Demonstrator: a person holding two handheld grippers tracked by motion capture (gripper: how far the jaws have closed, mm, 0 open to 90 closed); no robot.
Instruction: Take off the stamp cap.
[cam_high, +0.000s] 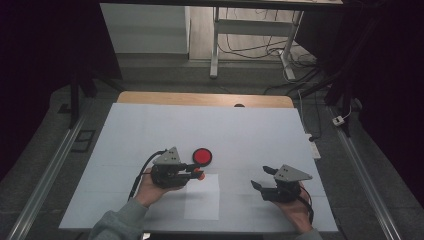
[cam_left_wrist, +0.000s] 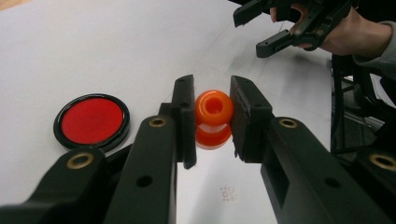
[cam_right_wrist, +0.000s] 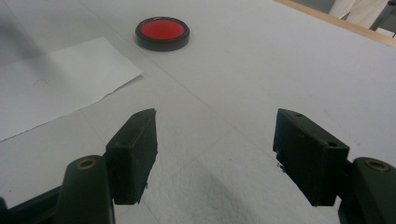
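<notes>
The left gripper is clamped on a small orange stamp, an hourglass-shaped piece with a rounded knob. In the high view the stamp is a mere orange speck at the jaw tips, just above the top edge of a sheet of white paper and just below a round black-rimmed ink pad with a red face. The left gripper view gives the grip itself: both black pads press on the knob of the stamp from either side, with its hollow end turned toward the camera and the ink pad lying on the table to the left of the jaws. That same view also takes in the right gripper farther off at the top, held in a hand, its 2 jaws spread apart.

The right gripper rests near the right side of the white table in the high view, well apart from the stamp. Its own view looks between its 2 wide-open jaws with nothing between them, and across bare table to the paper at left and the ink pad beyond it, seen here from a low angle so that its raised black rim is plain
</notes>
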